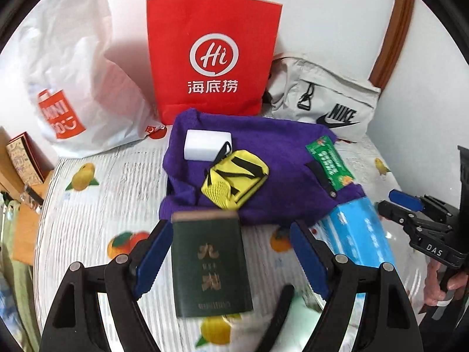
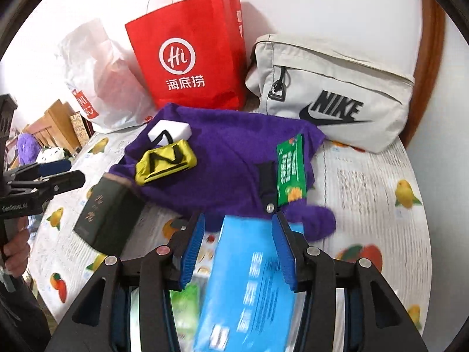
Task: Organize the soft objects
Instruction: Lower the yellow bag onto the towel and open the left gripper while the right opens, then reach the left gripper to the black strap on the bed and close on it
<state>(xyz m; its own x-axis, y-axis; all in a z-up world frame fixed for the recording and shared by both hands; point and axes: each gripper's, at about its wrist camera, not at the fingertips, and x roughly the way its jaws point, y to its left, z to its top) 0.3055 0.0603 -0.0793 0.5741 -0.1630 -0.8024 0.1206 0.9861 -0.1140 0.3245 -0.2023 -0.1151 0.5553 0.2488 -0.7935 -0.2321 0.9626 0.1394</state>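
A purple knitted cloth (image 1: 278, 146) (image 2: 228, 182) lies crumpled on the fruit-print tablecloth (image 1: 96, 205). On it rest a white foam block (image 1: 208, 143), a yellow mesh pouch with black straps (image 1: 234, 182) (image 2: 164, 161) and a green sachet (image 1: 328, 164) (image 2: 291, 170). My left gripper (image 1: 231, 252) is open; a dark green box (image 1: 211, 264) (image 2: 108, 220) shows between its blue pads with gaps on both sides. My right gripper (image 2: 237, 249) is open over a blue packet (image 2: 249, 278) (image 1: 357, 234), with a gap at the left pad.
Against the white wall stand a red paper bag (image 1: 214, 55) (image 2: 190, 58), a white plastic bag (image 1: 76, 82) and a grey Nike bag (image 2: 331, 94). Wooden furniture and boxes (image 2: 58, 126) sit past the table's left edge. A hand (image 1: 439, 287) holds the right gripper's handle.
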